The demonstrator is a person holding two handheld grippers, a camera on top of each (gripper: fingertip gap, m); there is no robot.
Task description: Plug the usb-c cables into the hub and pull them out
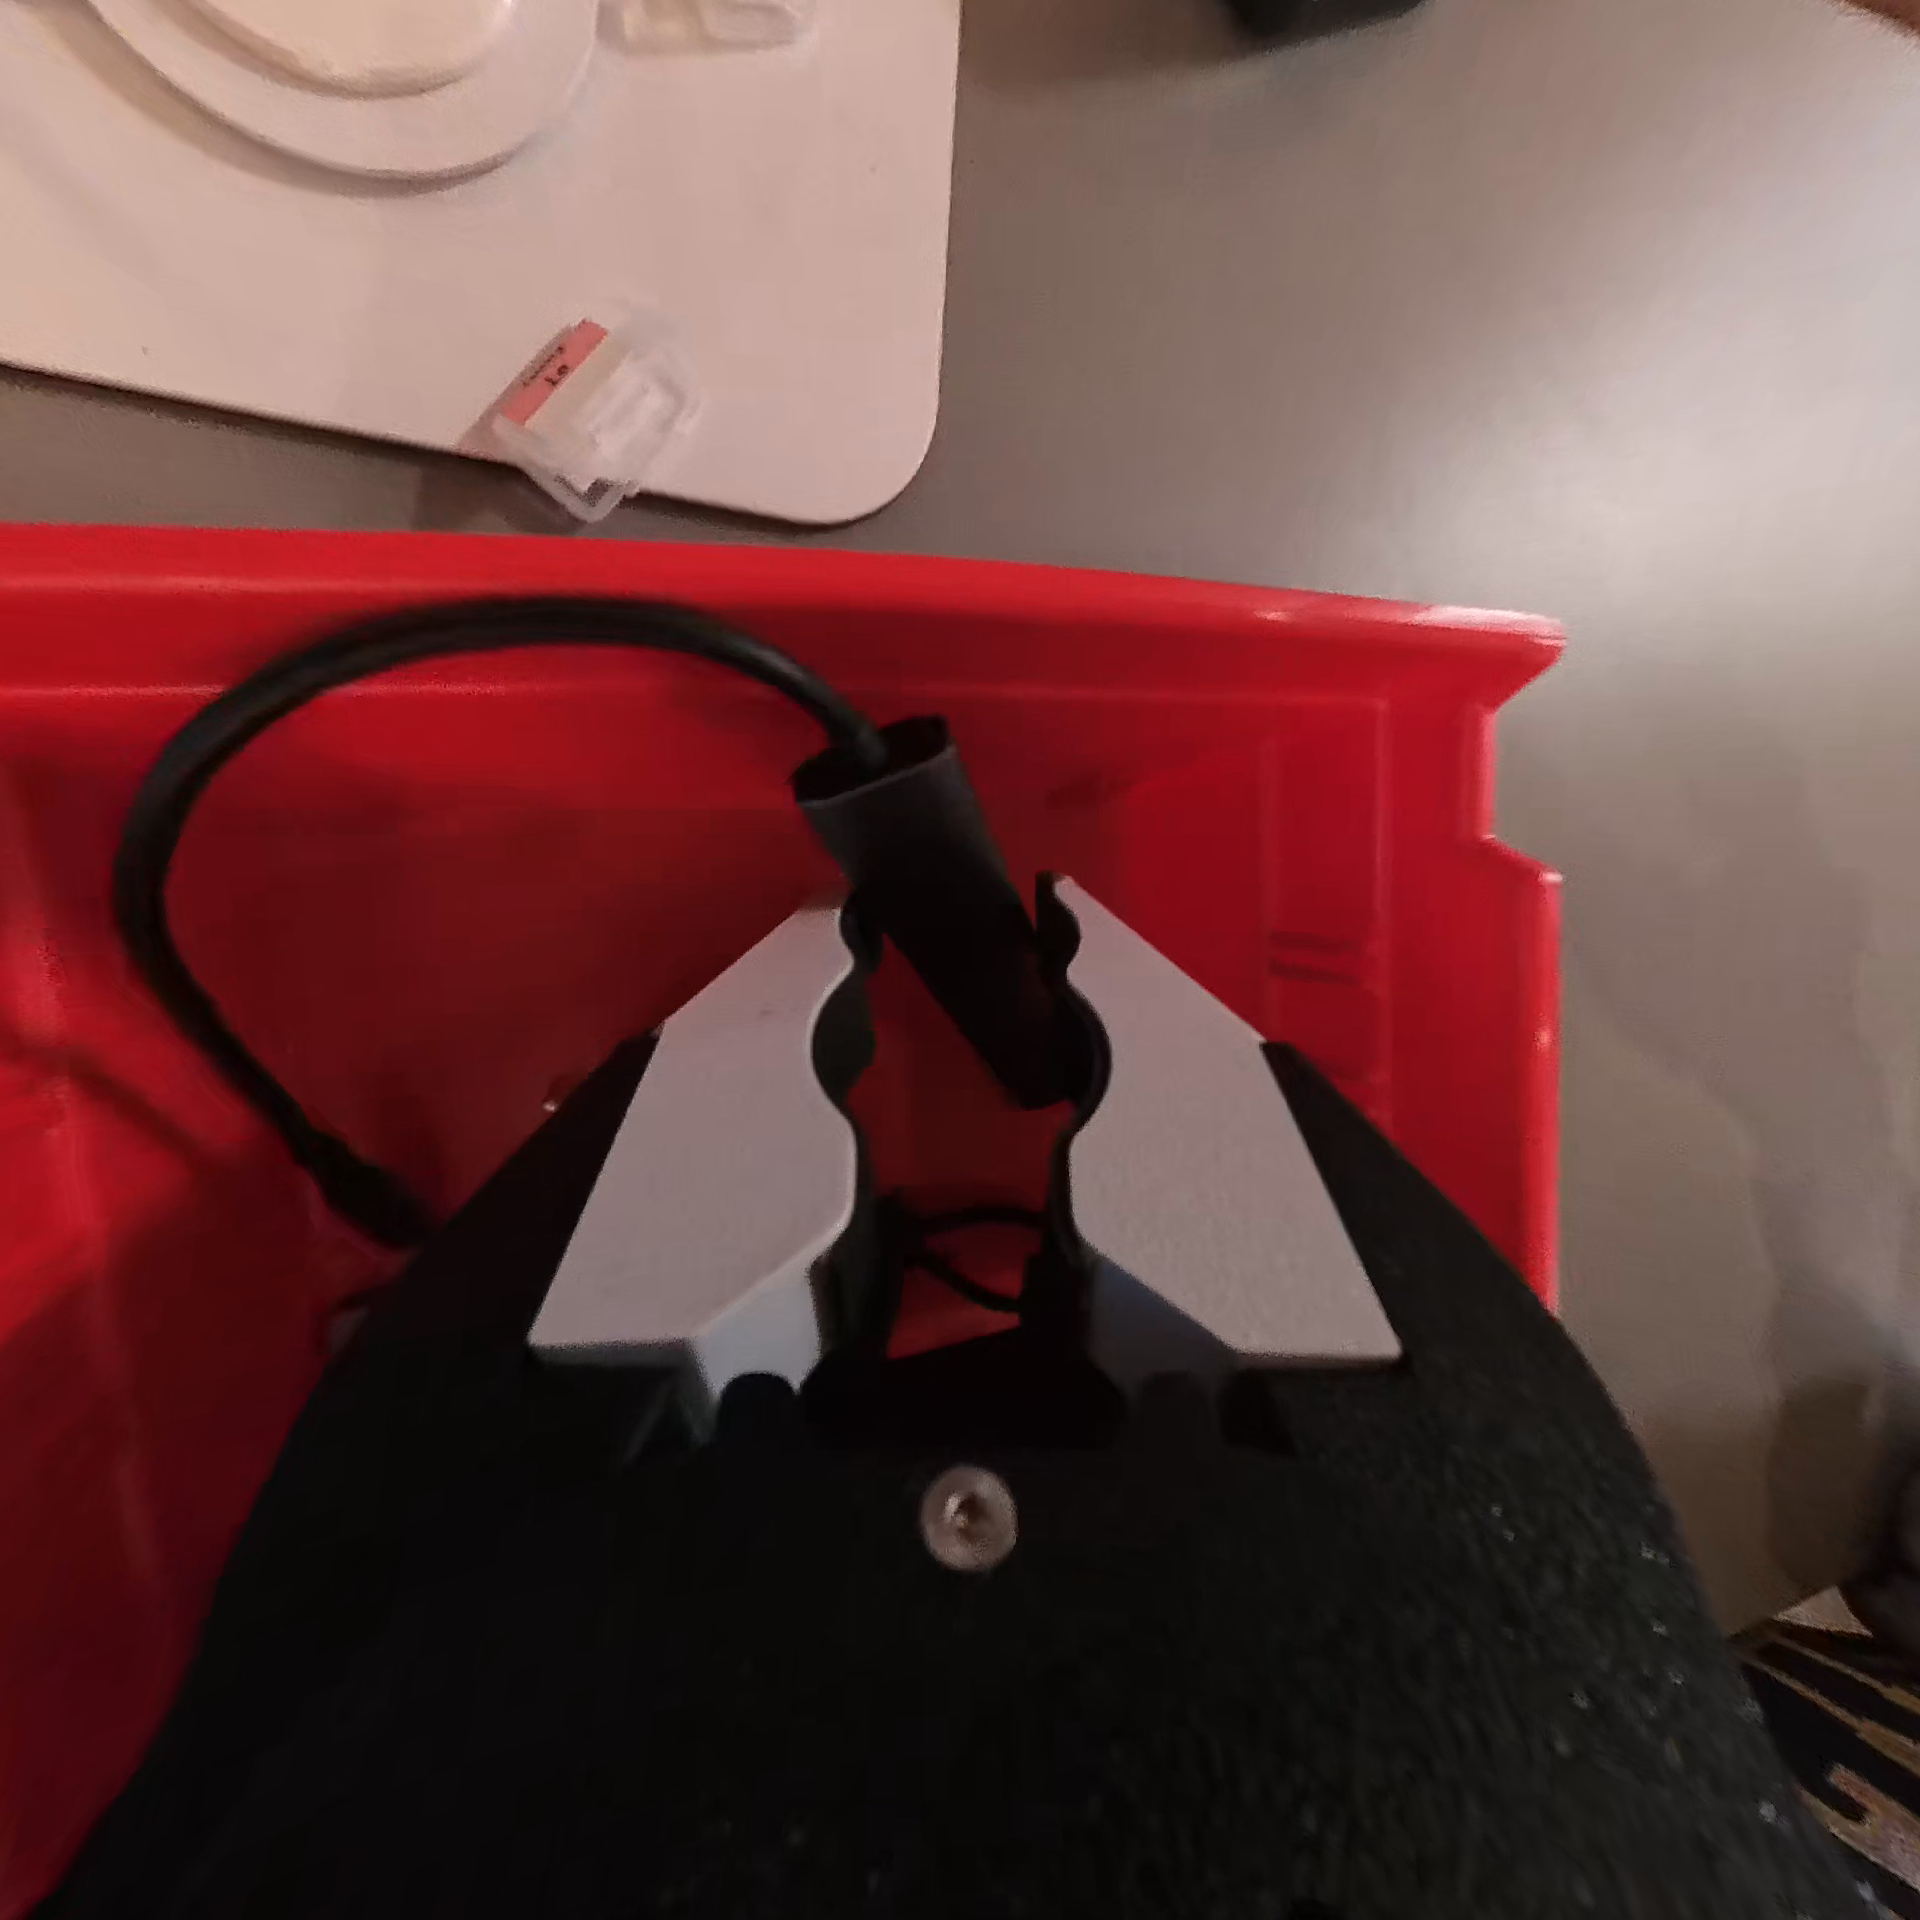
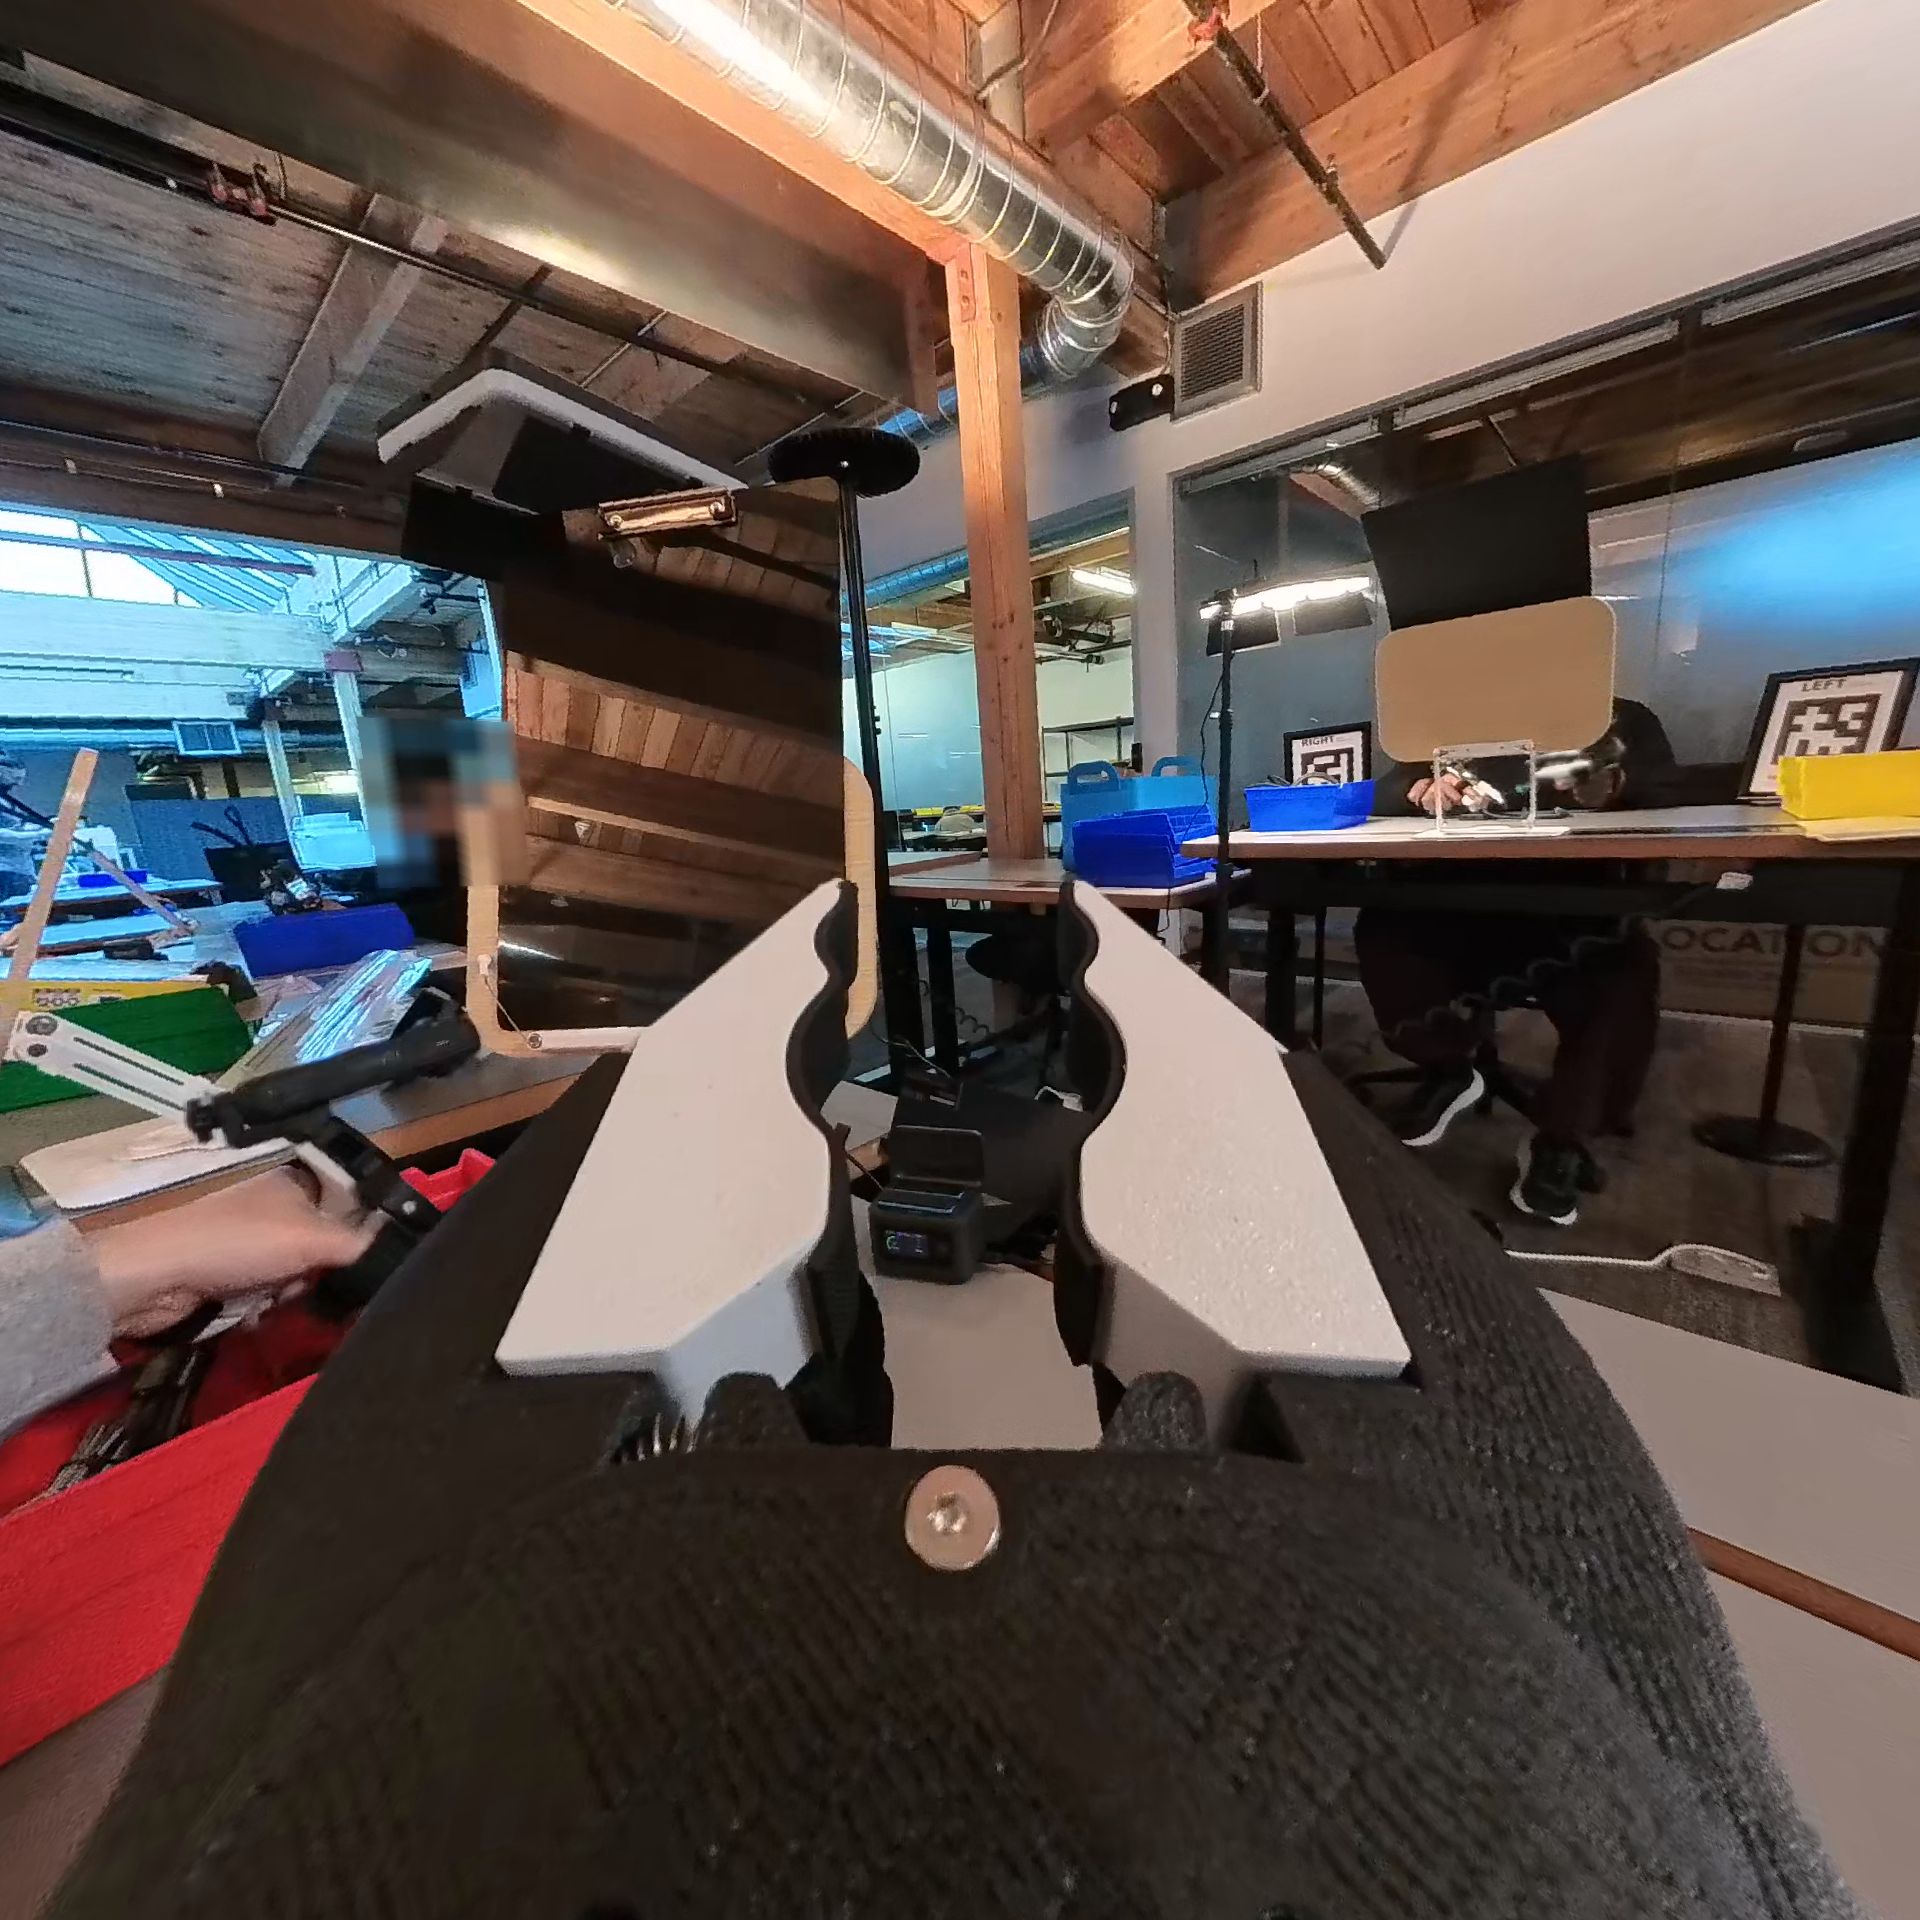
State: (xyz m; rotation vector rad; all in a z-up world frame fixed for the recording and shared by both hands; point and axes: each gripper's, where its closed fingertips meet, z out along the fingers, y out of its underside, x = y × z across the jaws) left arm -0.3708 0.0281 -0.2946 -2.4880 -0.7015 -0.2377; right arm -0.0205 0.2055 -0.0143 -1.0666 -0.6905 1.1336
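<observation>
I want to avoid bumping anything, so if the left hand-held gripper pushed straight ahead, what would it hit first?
Probably the far wall of the red bin. The left hand-held gripper already has the black cable plug between its fingers, pointing at that wall. Depth is unclear.

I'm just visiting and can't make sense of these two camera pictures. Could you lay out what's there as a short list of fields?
Left gripper: over a red bin, closed around the black plug sleeve of a cable
Cable plug: black, tilted, sticking out past the fingertips
Cable: black, loops to the left inside the bin
Red bin: on a grey table
White board: flat, beyond the bin
Right gripper: raised, facing the room, fingers apart, nothing between them
Hub: not seen
</observation>
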